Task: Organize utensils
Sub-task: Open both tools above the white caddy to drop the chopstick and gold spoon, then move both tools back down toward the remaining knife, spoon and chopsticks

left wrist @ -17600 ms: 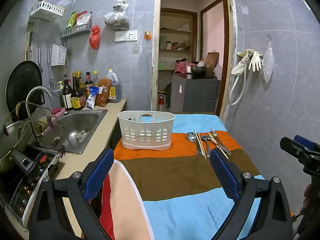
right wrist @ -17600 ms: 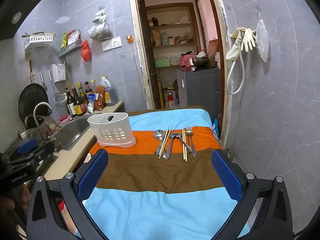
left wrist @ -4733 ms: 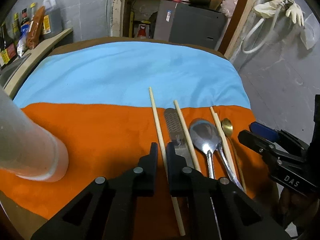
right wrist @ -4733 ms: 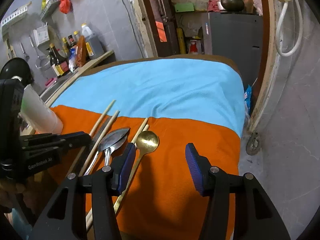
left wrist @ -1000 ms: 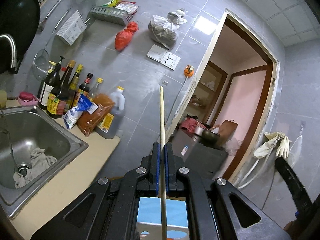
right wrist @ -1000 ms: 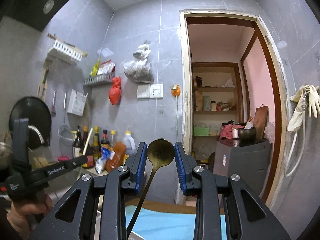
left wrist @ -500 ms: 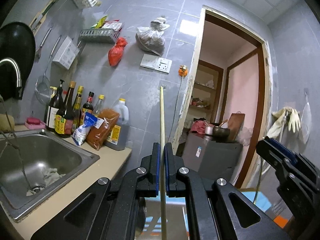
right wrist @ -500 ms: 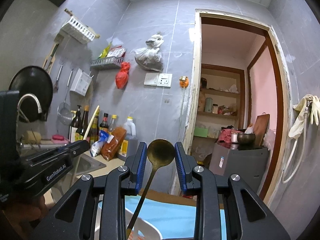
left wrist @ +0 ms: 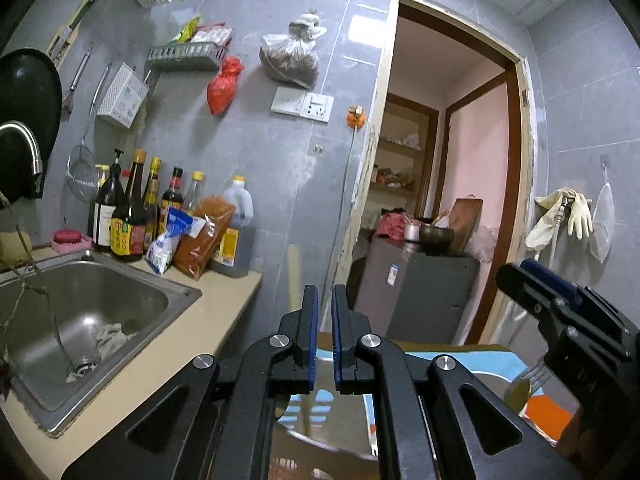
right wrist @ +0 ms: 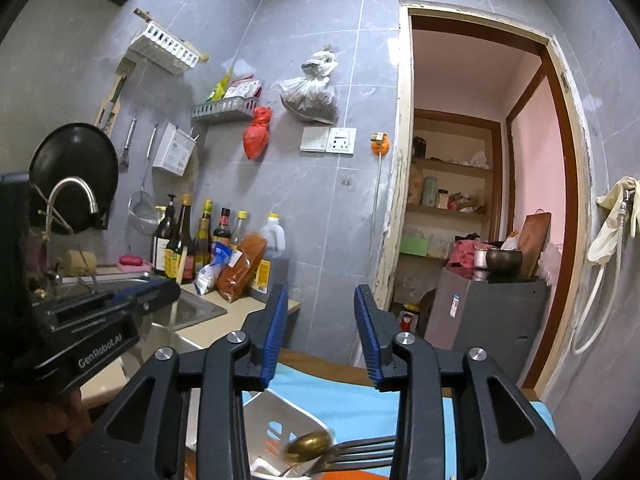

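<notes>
Spoon (right wrist: 306, 449) loose beside fork (right wrist: 360, 454)

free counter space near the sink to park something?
Bare strip of counter between the sink rim and the counter's front edge. The back corner is crowded with bottles and bags. The sink holds a rag.

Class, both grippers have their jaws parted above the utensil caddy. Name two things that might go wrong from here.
1. The gold spoon and a fork lean out over the white caddy rim; they might slide out or tip it.
2. The left gripper and right gripper hover close together, so they may collide when pulling away.
</notes>
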### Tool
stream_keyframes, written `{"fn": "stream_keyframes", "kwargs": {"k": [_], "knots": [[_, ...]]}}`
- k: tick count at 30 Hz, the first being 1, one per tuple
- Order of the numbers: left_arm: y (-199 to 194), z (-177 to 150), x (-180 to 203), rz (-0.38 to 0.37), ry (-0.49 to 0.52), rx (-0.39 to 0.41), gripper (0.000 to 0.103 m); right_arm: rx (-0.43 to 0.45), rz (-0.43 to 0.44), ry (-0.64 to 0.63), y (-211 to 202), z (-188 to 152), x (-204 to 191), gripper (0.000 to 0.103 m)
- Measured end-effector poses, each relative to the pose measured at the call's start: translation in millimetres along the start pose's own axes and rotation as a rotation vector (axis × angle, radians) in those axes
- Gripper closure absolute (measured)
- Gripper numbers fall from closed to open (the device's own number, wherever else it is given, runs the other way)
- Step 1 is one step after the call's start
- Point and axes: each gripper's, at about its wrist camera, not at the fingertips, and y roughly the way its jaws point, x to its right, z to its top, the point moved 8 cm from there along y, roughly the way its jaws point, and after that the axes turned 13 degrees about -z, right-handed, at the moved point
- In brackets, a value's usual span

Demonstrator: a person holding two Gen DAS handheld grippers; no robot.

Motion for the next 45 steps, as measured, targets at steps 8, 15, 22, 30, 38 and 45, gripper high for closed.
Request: {"fn": "stream_keyframes", "kwargs": {"k": [8,15,22,30,38,45], "knots": [[-15.8,17.6,32.8,-0.062,-0.048,-0.084,0.047,-0.037,-0.029,0.098,-17.5,22.2,35.3,0.04],[-24.4,34.4,81.6,-0.076,-0.032,-0.145,0.009,-0.087,-0.103,0.174,-45.4,36.4,99.0,0.02],[-25.6,11.2,136.5,0.037,0.048,-0.224,0.004,-0.139,-0.151,0.202,-71.5,34.1,160.7,0.0],[-12.8,-46.5,195.8,-0.026,0.013,-0.328,0.003,-0.203,-0.211,0.168,-91.2,8.5,213.2,0.0],[32.1,-117.4,215.4,-0.053,-0.033,-0.486,0.004,-0.34,-0.216,0.167,-82.9,-59.0,253.7,0.0],[69.3,-159.8,215.3,-0.024,-0.023,-0.61,0.005,-0.479,-0.174,0.191,-64.9,-119.0,268.4,0.0]]}}
